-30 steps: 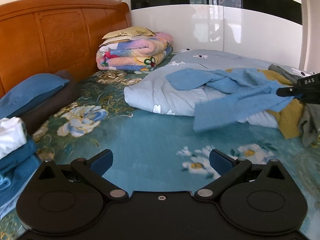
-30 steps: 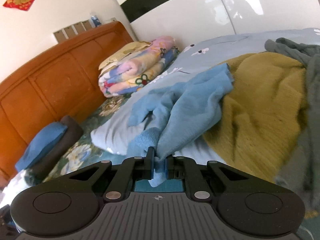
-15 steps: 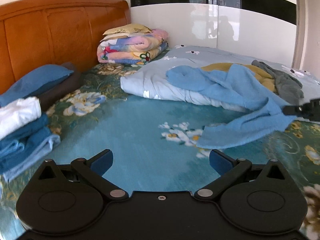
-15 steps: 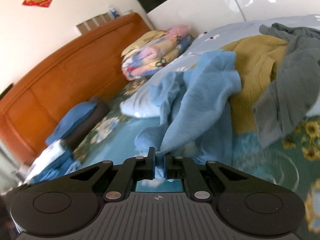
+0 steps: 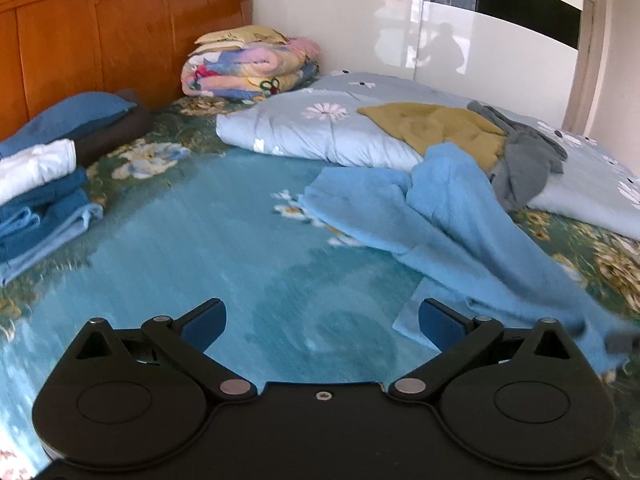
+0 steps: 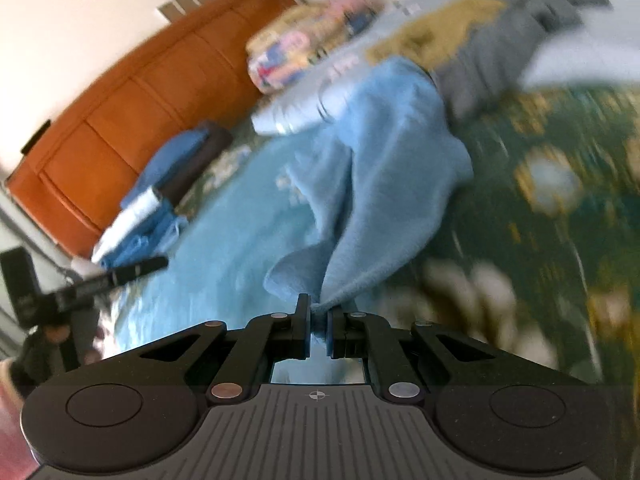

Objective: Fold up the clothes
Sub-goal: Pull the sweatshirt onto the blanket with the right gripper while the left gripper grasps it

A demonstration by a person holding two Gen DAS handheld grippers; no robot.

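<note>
A light blue garment lies stretched across the teal flowered bedspread, trailing off the folded duvet toward the lower right. My right gripper is shut on a bunched edge of that blue garment, which fans out ahead of it. My left gripper hovers open over bare bedspread, with the garment's near corner just beside its right finger. A mustard garment and a grey garment rest on the duvet. The left gripper shows at the left of the blurred right wrist view.
A stack of folded clothes sits at the left, with a blue and a dark pillow behind it. A pale blue duvet and a folded floral quilt lie further back. An orange wooden headboard and glossy white wardrobe doors bound the bed.
The right gripper has dragged the blue garment off the duvet and down onto the bedspread, uncovering the mustard and grey garments. Both grippers have pulled back from the duvet; the left stays open.
</note>
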